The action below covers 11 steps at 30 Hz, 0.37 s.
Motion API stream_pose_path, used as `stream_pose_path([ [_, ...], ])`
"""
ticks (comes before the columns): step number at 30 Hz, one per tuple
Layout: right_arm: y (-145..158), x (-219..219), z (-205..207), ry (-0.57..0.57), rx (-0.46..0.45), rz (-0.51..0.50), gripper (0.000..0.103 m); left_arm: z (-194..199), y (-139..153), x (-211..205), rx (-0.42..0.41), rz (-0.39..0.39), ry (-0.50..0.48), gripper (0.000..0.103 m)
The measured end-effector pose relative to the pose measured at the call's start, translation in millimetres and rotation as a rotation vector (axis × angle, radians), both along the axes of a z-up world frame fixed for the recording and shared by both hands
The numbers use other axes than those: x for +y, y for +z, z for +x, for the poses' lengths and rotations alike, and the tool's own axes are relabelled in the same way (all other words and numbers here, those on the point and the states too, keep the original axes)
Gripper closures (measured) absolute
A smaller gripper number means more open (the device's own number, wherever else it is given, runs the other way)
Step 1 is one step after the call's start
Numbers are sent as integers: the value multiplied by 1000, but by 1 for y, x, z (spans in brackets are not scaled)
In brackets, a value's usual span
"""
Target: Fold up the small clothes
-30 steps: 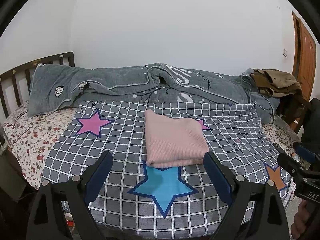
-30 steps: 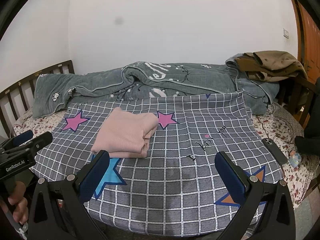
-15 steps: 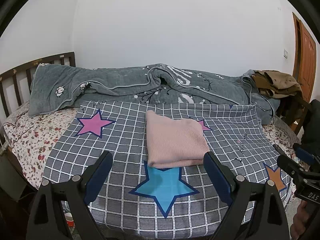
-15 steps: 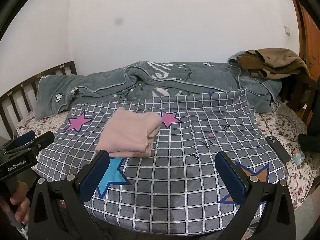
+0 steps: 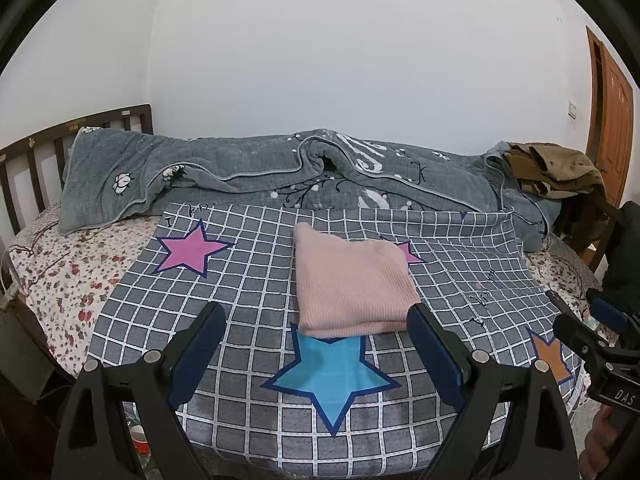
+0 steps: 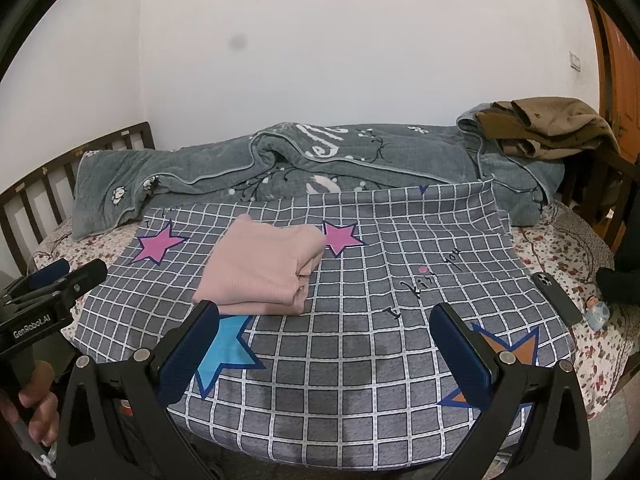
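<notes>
So we've got both grippers held low at the near edge of the bed (image 5: 60, 280), tilted down a bit toward the checked sheet (image 5: 248, 280) with the stars on it. The left gripper (image 5: 314, 320) has its fingers (image 5: 198, 344) spread wide with nothing between them, and the right gripper (image 6: 326, 322) is the same, fingers (image 6: 460, 344) released and empty. The pink garment (image 5: 348, 284) is already folded into a neat rectangle and sits on the sheet just past the blue star (image 5: 330, 376), between the two pink ones. From the left wrist view it's pretty much dead ahead, framed by the fingers, and we can see the right gripper poking in at the far right edge. From the right wrist view the garment is off to the left, showing its stacked folded layers on the side, and the left gripper shows up at the left edge with a hand (image 6: 32, 412) around its handle. That view also catches a dark phone (image 6: 556, 298) lying on the floral bedding to the right. A grey quilt (image 6: 280, 164) is bunched along the wall, with brown clothes (image 6: 548, 128) piled at its right end.
</notes>
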State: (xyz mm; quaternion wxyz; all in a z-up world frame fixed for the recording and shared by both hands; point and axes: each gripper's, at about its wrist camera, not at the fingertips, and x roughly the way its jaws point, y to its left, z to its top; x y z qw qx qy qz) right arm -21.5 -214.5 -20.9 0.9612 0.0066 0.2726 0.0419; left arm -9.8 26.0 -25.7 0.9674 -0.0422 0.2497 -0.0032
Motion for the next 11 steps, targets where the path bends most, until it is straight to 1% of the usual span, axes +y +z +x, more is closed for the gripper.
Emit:
stream_pose_path([
  [8, 0, 0, -1, 2, 1, 4, 0, -1, 4, 0, -4, -4, -2, 11],
  [11, 1, 0, 0, 17, 12, 25, 0, -2, 5, -1, -3, -6, 2, 11],
])
